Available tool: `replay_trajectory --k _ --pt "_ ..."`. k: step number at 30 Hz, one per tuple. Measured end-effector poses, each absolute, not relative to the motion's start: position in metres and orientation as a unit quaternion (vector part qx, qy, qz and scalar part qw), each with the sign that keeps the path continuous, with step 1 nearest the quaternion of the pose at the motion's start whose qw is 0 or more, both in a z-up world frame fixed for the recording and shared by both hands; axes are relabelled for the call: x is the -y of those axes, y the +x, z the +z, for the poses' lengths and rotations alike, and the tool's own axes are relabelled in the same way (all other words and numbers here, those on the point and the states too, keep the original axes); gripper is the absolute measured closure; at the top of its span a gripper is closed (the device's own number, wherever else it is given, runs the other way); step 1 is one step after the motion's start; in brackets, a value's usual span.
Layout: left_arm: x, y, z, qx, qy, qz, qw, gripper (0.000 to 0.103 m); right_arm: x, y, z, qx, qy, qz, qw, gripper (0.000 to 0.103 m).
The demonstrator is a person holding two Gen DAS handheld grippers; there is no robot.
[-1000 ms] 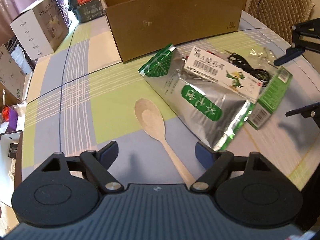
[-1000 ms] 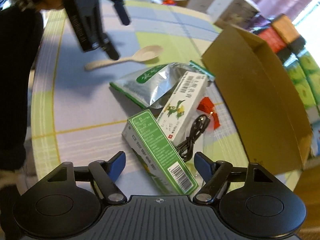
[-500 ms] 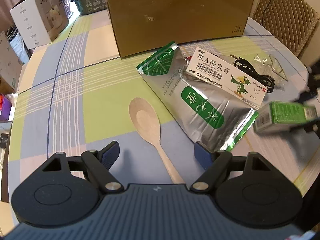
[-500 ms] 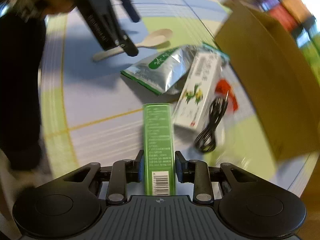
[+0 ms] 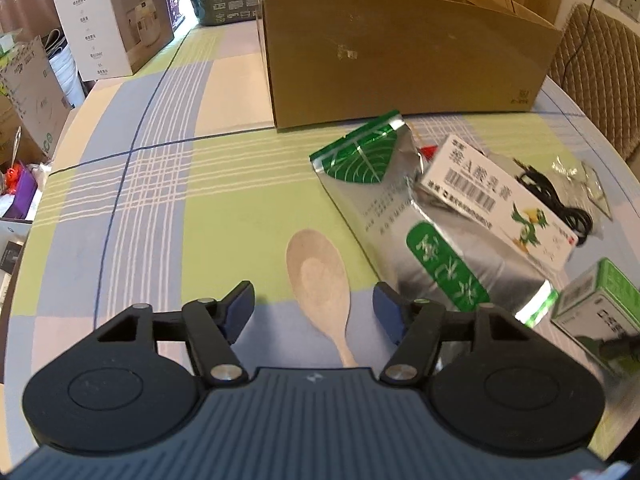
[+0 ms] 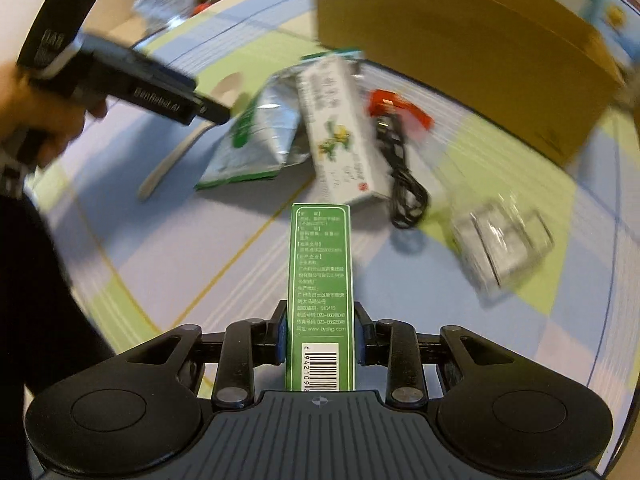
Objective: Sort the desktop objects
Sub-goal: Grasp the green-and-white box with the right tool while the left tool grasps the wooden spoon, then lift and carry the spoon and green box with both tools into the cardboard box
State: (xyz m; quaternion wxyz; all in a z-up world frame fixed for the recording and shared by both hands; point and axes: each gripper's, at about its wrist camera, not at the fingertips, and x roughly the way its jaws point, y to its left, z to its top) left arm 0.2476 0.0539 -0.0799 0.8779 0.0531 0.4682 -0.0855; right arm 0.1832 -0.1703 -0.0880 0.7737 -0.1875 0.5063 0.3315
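My right gripper (image 6: pixel 320 338) is shut on a green medicine box (image 6: pixel 321 280), held above the table; the same green box (image 5: pixel 600 300) shows at the right edge of the left wrist view. My left gripper (image 5: pixel 314 304) stands open over a wooden spoon (image 5: pixel 318 276), its bowl between the fingers. Beside the spoon lies a silver and green foil pouch (image 5: pixel 424 232) with a white medicine box (image 5: pixel 496 204) leaning on it. A black cable (image 5: pixel 556 204) lies behind them. The wooden spoon (image 6: pixel 176 156), pouch (image 6: pixel 256 136) and white box (image 6: pixel 340 128) also appear, blurred, in the right wrist view.
A large open cardboard box (image 5: pixel 400 56) stands at the back of the checked tablecloth (image 5: pixel 160 200). A clear plastic wrapper (image 6: pixel 500 240) and a red item (image 6: pixel 396 106) lie near the cable (image 6: pixel 400 184). Cartons (image 5: pixel 112 24) stand off the table's far left. A hand (image 6: pixel 44 120) holds the left tool.
My right gripper closed on the green box and lifted it off the table, swinging right. My left gripper moved forward over the spoon, staying open.
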Motion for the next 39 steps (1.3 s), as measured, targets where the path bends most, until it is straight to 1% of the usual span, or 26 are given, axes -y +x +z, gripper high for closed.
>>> replay_trajectory --k 1,2,4,5,6,8,23,39 --pt "-0.053 0.251 -0.082 -0.469 0.053 -0.082 0.878 0.043 0.173 0.182 -0.087 -0.507 -0.176 0.322 0.78 0.076" --pt "-0.052 0.253 -0.084 -0.47 0.054 -0.079 0.878 0.046 0.177 0.182 -0.087 -0.508 -0.164 0.314 0.785 0.076" --pt "-0.051 0.257 -0.087 -0.471 0.054 -0.073 0.877 0.058 0.185 0.181 -0.085 -0.51 -0.137 0.3 0.794 0.076" --pt "-0.051 0.258 -0.089 -0.472 0.052 -0.072 0.877 0.067 0.189 0.18 -0.086 -0.511 -0.126 0.294 0.798 0.076" --pt "-0.052 0.259 -0.089 -0.469 0.045 -0.074 0.879 0.073 0.193 0.18 -0.084 -0.511 -0.115 0.287 0.802 0.076" --pt "-0.053 0.258 -0.088 -0.471 0.041 -0.075 0.878 0.075 0.2 0.179 -0.081 -0.51 -0.093 0.276 0.809 0.076" --pt "-0.034 0.201 -0.043 -0.449 0.023 -0.1 0.888 0.076 0.229 0.158 -0.055 -0.482 -0.018 0.216 0.849 0.076" --pt "0.012 0.163 0.005 -0.419 0.022 -0.15 0.895 0.076 0.245 0.143 -0.016 -0.446 0.011 0.201 0.872 0.076"
